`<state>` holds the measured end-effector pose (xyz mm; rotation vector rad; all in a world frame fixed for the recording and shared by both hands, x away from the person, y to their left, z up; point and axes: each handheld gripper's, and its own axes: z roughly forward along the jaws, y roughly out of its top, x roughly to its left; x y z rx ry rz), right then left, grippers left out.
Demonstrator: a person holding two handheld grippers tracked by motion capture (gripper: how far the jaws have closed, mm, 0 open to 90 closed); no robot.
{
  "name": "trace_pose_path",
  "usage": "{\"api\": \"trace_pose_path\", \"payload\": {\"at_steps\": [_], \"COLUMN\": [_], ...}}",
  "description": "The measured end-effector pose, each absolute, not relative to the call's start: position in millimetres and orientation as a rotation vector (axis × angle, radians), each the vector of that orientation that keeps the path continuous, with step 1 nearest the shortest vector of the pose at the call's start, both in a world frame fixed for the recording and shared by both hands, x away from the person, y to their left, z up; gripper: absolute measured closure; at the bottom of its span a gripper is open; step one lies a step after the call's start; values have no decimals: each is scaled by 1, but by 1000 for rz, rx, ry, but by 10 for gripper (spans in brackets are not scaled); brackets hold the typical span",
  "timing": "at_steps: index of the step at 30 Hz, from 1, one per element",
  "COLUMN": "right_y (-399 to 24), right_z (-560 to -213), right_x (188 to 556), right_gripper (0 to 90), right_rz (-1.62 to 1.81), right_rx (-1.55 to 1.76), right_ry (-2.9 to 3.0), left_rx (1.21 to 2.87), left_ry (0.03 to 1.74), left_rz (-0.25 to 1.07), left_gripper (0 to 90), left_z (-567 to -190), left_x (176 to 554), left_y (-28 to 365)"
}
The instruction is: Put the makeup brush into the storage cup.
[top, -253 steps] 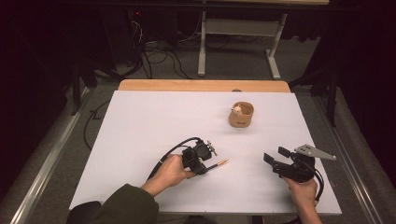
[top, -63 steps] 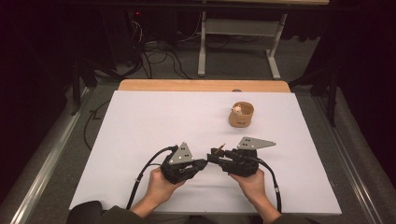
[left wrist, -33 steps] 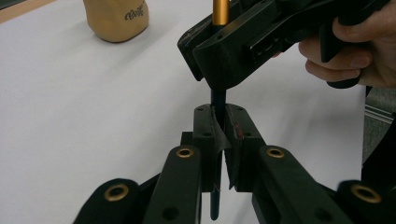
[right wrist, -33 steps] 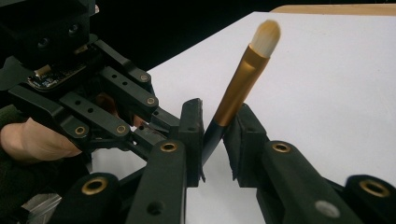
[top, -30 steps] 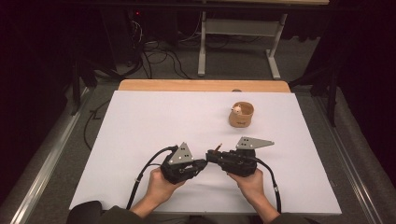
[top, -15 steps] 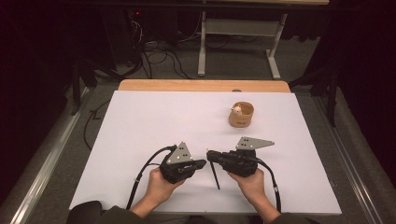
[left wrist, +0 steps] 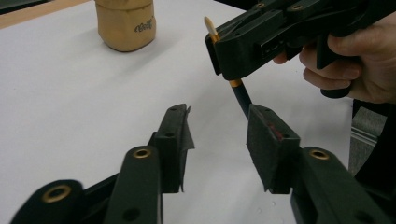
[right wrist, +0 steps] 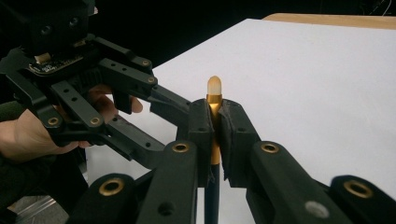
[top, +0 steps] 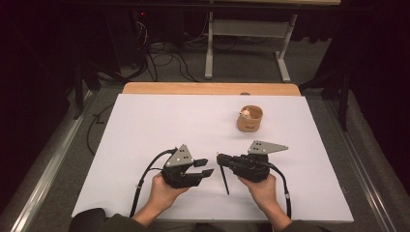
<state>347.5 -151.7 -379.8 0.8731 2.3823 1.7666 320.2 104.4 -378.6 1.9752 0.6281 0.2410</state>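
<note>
left gripper [top: 207, 167] jaws have just been opened and the pencil [top: 224, 179] let go; nothing is pressed between them now. right gripper [top: 220, 158] is clamped on the pencil near its eraser end, the shaft hanging down toward the table [top: 145, 125], where half a second earlier both were closed. the handover is judged complete; the holder [top: 249, 119] likely comes next.

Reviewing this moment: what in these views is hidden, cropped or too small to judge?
- Small white item in the tan cup: too small in the high view; the left gripper view's top edge cuts off the cup's rim.
- Lower end of the black pencil with a gold band and pale eraser: hidden by the right gripper in its own view.
- Print on the cup: too blurred to read in the left gripper view.
- Whether the pencil touches the left gripper: unclear.
</note>
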Motion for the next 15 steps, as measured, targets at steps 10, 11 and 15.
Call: {"api": "trace_pose_path", "payload": {"at_steps": [10, 11, 15], "right_y": [-161, -163, -167], "right_z": [-376, -375, -373], "right_x": [349, 350, 350], "right_gripper": [860, 860, 860], "right_rz": [1771, 1771, 1779], "right_rx": [898, 902, 910], "right_ry": [2348, 2344, 2325], "left_rx": [1956, 1963, 1963], "left_ry": [696, 701, 727], "left_rz": [246, 250, 264], "left_gripper": [448, 441, 415], "left_z": [-374, -374, -372], "left_x": [320, 320, 317], "left_y": [120, 122, 135]}}
